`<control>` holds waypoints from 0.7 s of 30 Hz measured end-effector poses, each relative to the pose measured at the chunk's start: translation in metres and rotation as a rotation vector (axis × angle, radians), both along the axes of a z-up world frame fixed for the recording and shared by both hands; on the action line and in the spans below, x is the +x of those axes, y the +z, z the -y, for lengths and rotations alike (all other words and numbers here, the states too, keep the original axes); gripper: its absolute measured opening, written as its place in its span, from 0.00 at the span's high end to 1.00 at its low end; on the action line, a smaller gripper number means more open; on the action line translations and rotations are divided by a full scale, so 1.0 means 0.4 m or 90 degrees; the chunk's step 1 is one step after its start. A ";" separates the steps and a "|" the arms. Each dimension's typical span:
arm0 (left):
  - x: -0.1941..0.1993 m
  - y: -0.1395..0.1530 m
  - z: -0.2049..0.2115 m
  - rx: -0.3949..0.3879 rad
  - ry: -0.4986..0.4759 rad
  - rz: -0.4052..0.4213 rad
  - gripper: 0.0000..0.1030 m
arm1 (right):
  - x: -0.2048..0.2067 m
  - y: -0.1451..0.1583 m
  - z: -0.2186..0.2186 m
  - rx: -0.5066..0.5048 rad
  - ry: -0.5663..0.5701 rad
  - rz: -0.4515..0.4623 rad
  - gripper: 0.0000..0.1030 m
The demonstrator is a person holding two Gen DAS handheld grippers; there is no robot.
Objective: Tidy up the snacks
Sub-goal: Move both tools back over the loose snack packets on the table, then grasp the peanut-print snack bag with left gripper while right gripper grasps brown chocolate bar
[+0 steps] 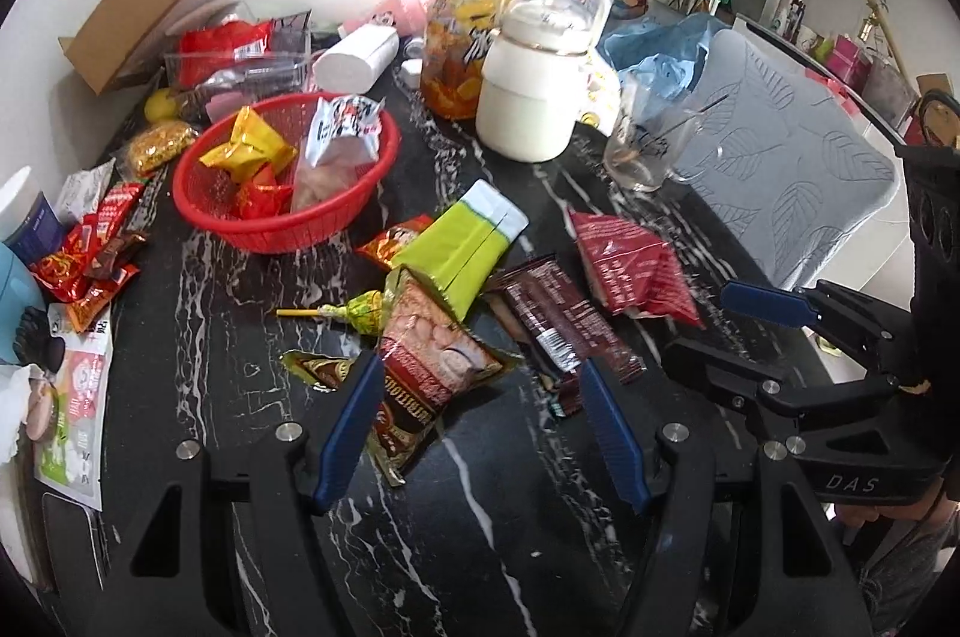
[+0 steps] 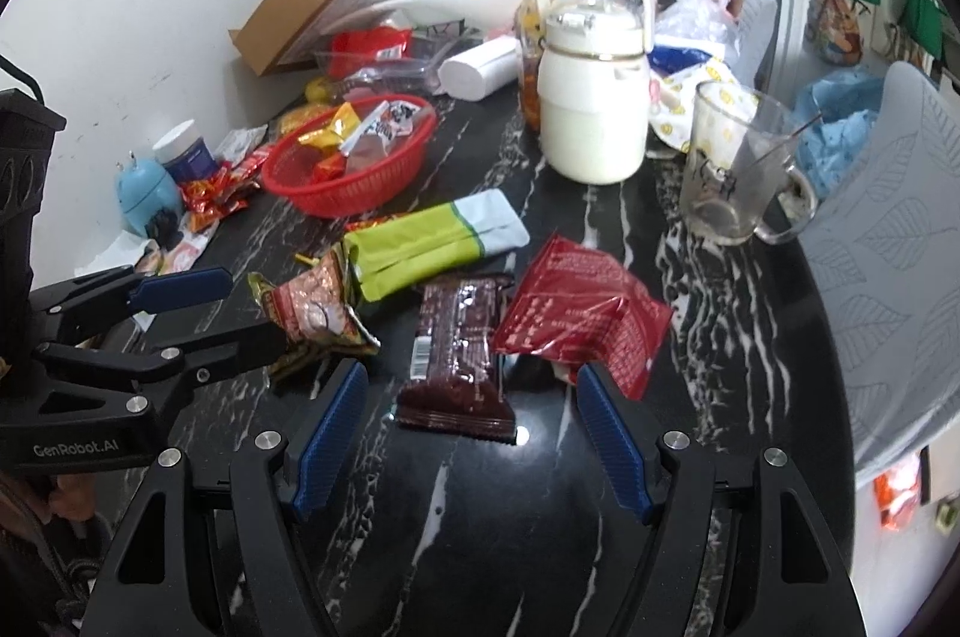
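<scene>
Much of the far clutter blurs together. The lollipop lies half under the brown printed packet, and a small gold wrapper is tucked beneath that packet's left edge. The dark brown bar is partly covered by neighbouring packs in the left view.

Left claw: jaws spread, holding nothing; the brown printed packet lies between its tips, contact unclear.

Right claw: jaws spread, empty; the dark brown bar lies between them, untouched. The red foil pack sits just ahead of its right finger.

Red basket stands well ahead-left on the black marbled surface, holding several snacks. The green pouch is ahead, between basket and claws.
</scene>
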State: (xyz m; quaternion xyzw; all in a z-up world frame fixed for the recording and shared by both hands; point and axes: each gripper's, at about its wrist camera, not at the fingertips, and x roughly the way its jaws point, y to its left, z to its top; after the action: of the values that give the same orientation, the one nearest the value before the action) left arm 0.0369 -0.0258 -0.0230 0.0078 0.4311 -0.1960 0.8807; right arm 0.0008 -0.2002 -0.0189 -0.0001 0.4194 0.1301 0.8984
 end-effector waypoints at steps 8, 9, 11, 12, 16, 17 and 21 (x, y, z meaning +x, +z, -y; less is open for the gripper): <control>0.059 -0.041 -0.016 0.001 0.007 -0.012 0.35 | 0.055 -0.062 -0.016 0.001 0.010 -0.043 0.29; 0.066 -0.045 -0.018 0.001 0.006 -0.014 0.35 | 0.061 -0.070 -0.018 0.002 0.012 -0.048 0.29; 0.078 -0.053 -0.021 0.000 0.002 -0.019 0.35 | 0.077 -0.085 -0.023 0.001 0.015 -0.059 0.29; 0.084 -0.059 -0.023 -0.001 -0.001 -0.026 0.35 | 0.082 -0.091 -0.025 -0.001 0.017 -0.063 0.29; 0.102 -0.086 -0.028 0.000 -0.010 -0.047 0.35 | 0.103 -0.114 -0.037 -0.006 0.023 -0.078 0.29; 0.103 -0.089 -0.030 0.005 -0.010 -0.046 0.35 | 0.108 -0.119 -0.040 -0.007 0.024 -0.082 0.29; 0.104 -0.094 -0.034 0.008 -0.014 -0.046 0.35 | 0.121 -0.138 -0.050 -0.019 0.026 -0.090 0.29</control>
State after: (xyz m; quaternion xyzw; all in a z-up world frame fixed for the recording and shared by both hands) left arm 0.0786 -0.0121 -0.0606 0.0108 0.4637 -0.2032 0.8623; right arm 0.0493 -0.1803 -0.0740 -0.0126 0.4832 0.1419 0.8638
